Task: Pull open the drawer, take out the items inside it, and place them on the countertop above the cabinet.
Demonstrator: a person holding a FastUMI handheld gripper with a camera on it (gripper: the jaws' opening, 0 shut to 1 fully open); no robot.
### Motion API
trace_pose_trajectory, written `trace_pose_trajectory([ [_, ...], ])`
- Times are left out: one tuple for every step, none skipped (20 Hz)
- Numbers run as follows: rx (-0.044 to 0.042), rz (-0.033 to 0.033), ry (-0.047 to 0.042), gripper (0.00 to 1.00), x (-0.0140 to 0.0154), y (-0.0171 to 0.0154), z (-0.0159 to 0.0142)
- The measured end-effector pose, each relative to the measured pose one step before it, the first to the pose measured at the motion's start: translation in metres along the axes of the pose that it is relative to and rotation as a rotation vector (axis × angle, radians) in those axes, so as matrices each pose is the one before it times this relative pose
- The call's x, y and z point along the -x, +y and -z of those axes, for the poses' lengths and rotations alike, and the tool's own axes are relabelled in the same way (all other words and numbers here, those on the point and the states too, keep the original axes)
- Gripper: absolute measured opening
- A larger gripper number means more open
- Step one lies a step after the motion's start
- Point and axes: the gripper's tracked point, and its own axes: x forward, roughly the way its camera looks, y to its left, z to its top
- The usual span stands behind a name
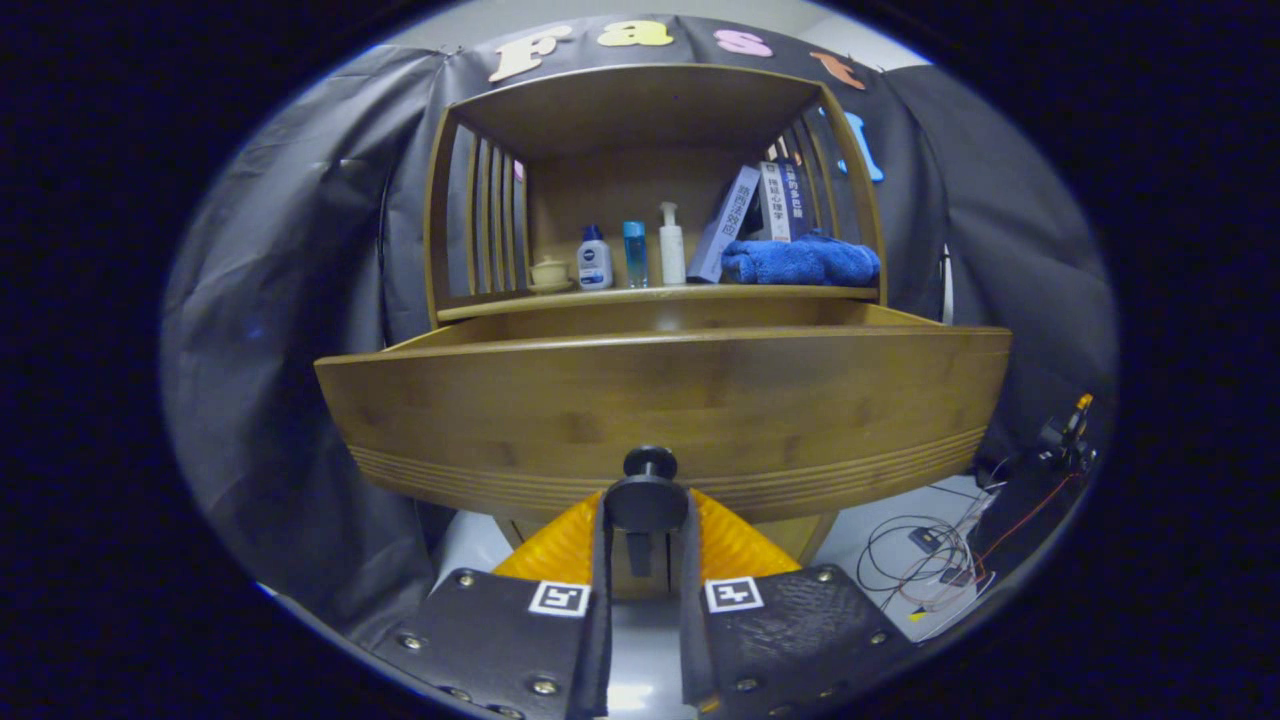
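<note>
black cloth wall [300,250] behind a bamboo cabinet [650,110]; on its countertop [660,295] sit cup [550,272], three bottles [633,255], books [750,215], blue towel [800,262]; drawer [660,400] pulled out; gripper [645,520] fingers closed around its black knob [647,490]; cables [930,565] on floor.

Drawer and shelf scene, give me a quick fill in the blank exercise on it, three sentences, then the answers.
1. The gripper has its fingers closed on the drawer's black ____.
2. The drawer stands pulled ____ from the cabinet.
3. On the countertop, the folded towel beside the books is ____ in colour.

Missing words: knob; open; blue
</note>
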Motion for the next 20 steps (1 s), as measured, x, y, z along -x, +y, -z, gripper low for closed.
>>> trace_pose_trajectory([
  [0.00110,-0.00135,0.00611,0.28,0.00020,0.00045,0.00038],
  [0.00042,0.00372,-0.00258,0.28,0.00033,-0.00017,-0.00031],
  [0.00245,0.00613,-0.00357,0.28,-0.00109,-0.00013,-0.00146],
  [0.01543,0.00832,-0.00055,0.28,0.00045,-0.00019,-0.00029],
  [0.01622,0.00860,-0.00485,0.31,-0.00317,0.00067,-0.00185],
  [0.02618,-0.01026,0.01333,0.38,-0.00164,0.00263,-0.00037],
  [0.00909,-0.01268,0.01609,0.44,-0.00162,0.00417,-0.00144],
  [-0.01167,-0.02740,0.01326,0.50,0.00030,0.00515,-0.00158],
  [-0.01679,-0.03140,0.00896,0.55,0.00108,0.00614,-0.00245],
  [-0.01854,-0.01718,-0.00300,0.61,0.00186,0.00314,-0.00403],
  [-0.01022,0.00646,-0.00223,0.67,0.00025,-0.00306,-0.00641],
  [0.00259,0.02858,-0.00220,0.73,0.00122,-0.00640,-0.00329],
  [0.00678,0.03088,0.00091,0.78,0.00219,-0.00649,-0.00543],
  [0.00487,0.01574,-0.00283,0.84,0.00266,-0.00144,-0.00696],
  [0.00319,-0.00091,-0.00727,0.90,0.00295,0.00327,-0.00868],
  [0.00088,-0.00024,-0.00698,0.96,0.00369,0.00222,-0.01024],
  [0.00251,0.00299,-0.00768,1.00,0.00396,0.00055,-0.01089],
  [0.00283,0.00303,-0.01219,1.00,0.00316,0.00059,-0.01250],
  [0.00245,0.00775,-0.00594,1.00,0.00173,0.00074,-0.01111],
  [-0.00537,0.00352,-0.00214,1.00,0.00154,0.00174,-0.00948],
])
